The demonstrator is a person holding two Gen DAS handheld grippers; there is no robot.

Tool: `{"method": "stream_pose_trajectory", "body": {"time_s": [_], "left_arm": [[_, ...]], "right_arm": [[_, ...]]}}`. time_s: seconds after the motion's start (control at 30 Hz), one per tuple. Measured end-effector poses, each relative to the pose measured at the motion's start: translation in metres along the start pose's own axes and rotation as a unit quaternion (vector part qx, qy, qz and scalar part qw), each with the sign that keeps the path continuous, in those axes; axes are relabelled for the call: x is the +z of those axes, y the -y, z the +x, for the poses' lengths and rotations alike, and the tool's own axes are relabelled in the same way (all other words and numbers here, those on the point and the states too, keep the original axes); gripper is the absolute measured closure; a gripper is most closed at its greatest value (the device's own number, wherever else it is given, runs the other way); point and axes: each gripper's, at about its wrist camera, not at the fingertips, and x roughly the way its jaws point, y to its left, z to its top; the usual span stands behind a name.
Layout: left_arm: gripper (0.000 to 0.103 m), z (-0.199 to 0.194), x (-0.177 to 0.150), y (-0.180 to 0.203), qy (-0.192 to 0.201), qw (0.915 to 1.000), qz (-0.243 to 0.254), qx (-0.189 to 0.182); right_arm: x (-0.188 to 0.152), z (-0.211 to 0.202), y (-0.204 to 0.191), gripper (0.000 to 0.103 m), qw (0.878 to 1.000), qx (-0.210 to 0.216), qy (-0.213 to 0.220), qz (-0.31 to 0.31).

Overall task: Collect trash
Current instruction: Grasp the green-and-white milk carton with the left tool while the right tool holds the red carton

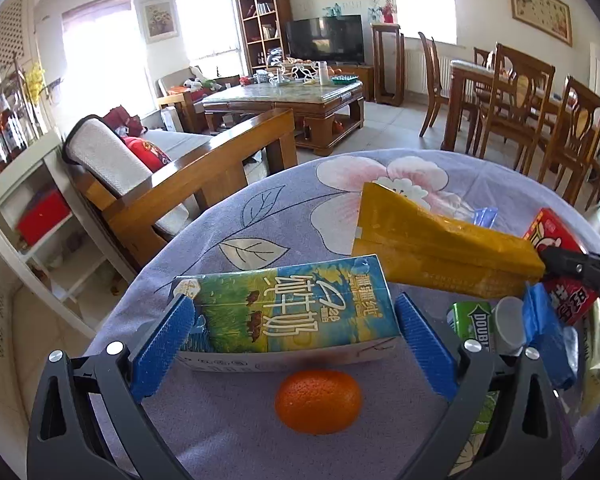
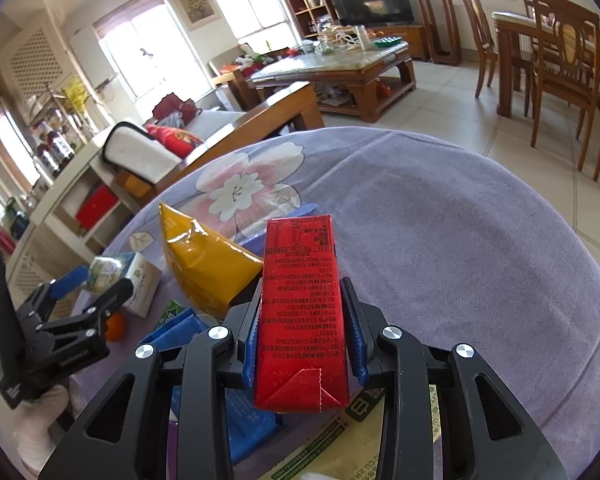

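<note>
Left wrist view: left gripper (image 1: 296, 332) has its 2 blue pads (image 1: 162, 354) wide, straddling a green-and-blue printed milk carton (image 1: 288, 308) on the purple floral tablecloth (image 1: 260, 216); contact unclear. Only here: whole orange tangerine (image 1: 318, 401), green gum bottle (image 1: 473, 322).

Right wrist view: right gripper (image 2: 302, 340) narrow, clamping an upright red drink carton (image 2: 302, 312) beside a yellow foil bag (image 2: 206, 268).

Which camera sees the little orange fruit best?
The left wrist view. There the orange lies whole on the purple cloth, just in front of the milk carton. In the right wrist view only a sliver of it peeks out behind the left gripper.
</note>
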Motion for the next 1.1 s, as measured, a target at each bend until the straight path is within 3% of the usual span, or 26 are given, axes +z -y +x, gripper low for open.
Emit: {"method": "stream_pose_trajectory", "body": {"time_s": [0.07,0.13,0.2,0.27,0.4,0.43,0.5,0.53,0.6,0.67,0.77,0.83,0.97,1.07,1.1], "left_arm": [[0.005,-0.001,0.001,-0.004,0.008,0.9997,-0.002,-0.022],[0.013,-0.007,0.0,-0.022,0.023,0.9973,-0.04,-0.057],[0.044,-0.012,-0.002,-0.035,0.028,0.9964,-0.06,-0.052],[0.051,-0.014,-0.004,-0.047,0.032,0.9939,-0.082,-0.067],[0.048,-0.016,-0.003,-0.059,0.03,0.9915,-0.083,-0.095],[0.043,-0.014,-0.001,-0.06,0.028,0.9924,-0.068,-0.099],[0.015,-0.011,0.006,-0.058,0.02,0.9941,-0.009,-0.106],[0.012,-0.011,0.009,-0.055,0.02,0.993,0.034,-0.111],[0.011,-0.011,0.013,-0.049,0.032,0.9842,0.124,-0.123],[0.01,-0.008,0.012,-0.044,0.039,0.9654,0.226,-0.125],[0.01,0.005,0.007,-0.043,0.025,0.9334,0.328,-0.143],[0.01,0.011,0.01,-0.049,0.028,0.9204,0.35,-0.173],[0.01,0.034,0.014,-0.05,-0.012,0.9058,0.354,-0.233],[0.01,0.041,0.02,-0.046,-0.013,0.9001,0.336,-0.277],[0.01,0.045,0.021,-0.044,-0.022,0.9022,0.325,-0.282]], "right_arm": [[0.0,0.0,0.0,0.068,1.0,-0.001,0.002,0.001],[-0.001,-0.002,0.001,0.068,1.0,0.0,0.006,0.004],[0.0,-0.003,0.002,0.068,1.0,0.002,0.01,0.007],[0.0,-0.005,0.003,0.068,1.0,0.003,0.013,0.009],[0.001,-0.005,0.005,0.068,1.0,0.005,0.017,0.013],[0.001,-0.005,0.006,0.068,1.0,0.005,0.017,0.016],[0.002,-0.006,0.009,0.068,1.0,0.006,0.018,0.021],[0.002,-0.006,0.01,0.068,1.0,0.007,0.018,0.023],[0.002,-0.006,0.01,0.068,0.999,0.009,0.018,0.027],[0.002,-0.005,0.009,0.068,1.0,0.008,0.016,0.024],[0.001,-0.004,0.006,0.068,1.0,0.005,0.014,0.015],[0.001,-0.004,0.005,0.068,1.0,0.004,0.014,0.012],[0.002,-0.003,0.006,0.068,1.0,0.007,0.011,0.017],[0.003,-0.002,0.009,0.068,1.0,0.011,0.009,0.022],[0.003,-0.002,0.009,0.068,1.0,0.012,0.009,0.023]]}}
